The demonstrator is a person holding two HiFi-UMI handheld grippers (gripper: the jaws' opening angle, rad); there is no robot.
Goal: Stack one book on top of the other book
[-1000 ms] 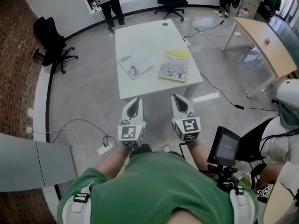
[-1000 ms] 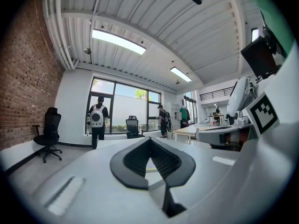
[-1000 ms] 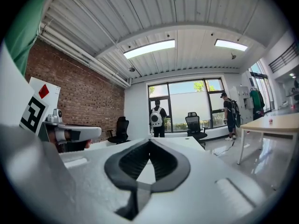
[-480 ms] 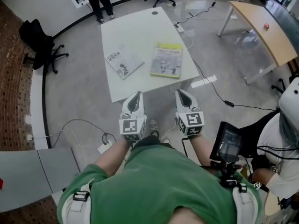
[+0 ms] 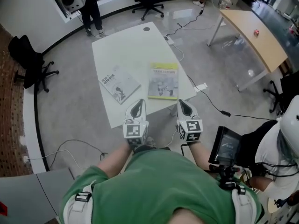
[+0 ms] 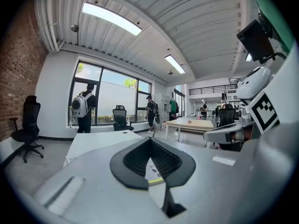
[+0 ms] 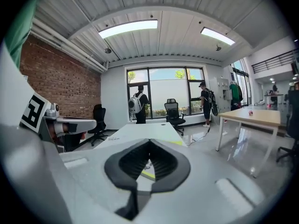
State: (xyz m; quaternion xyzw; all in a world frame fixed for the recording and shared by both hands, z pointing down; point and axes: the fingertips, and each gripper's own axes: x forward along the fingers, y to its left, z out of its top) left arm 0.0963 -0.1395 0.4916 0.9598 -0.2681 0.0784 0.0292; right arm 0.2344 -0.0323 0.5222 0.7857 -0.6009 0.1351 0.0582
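Left hand-held gripper (image 5: 138,103) and right hand-held gripper (image 5: 183,102) — both pressed together, empty — near the table (image 5: 122,45) edge.

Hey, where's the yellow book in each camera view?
Head view: yellow book lies right of the grey book, by the near edge of the white table.
Left gripper view: a sliver of yellow book shows through the hollow between the jaws.
Right gripper view: yellow book, likewise a sliver.
Shared landmark: the white table.

Bright daylight and ceiling strip lights (image 6: 111,18); sharp focus, heavy fisheye edge distortion.
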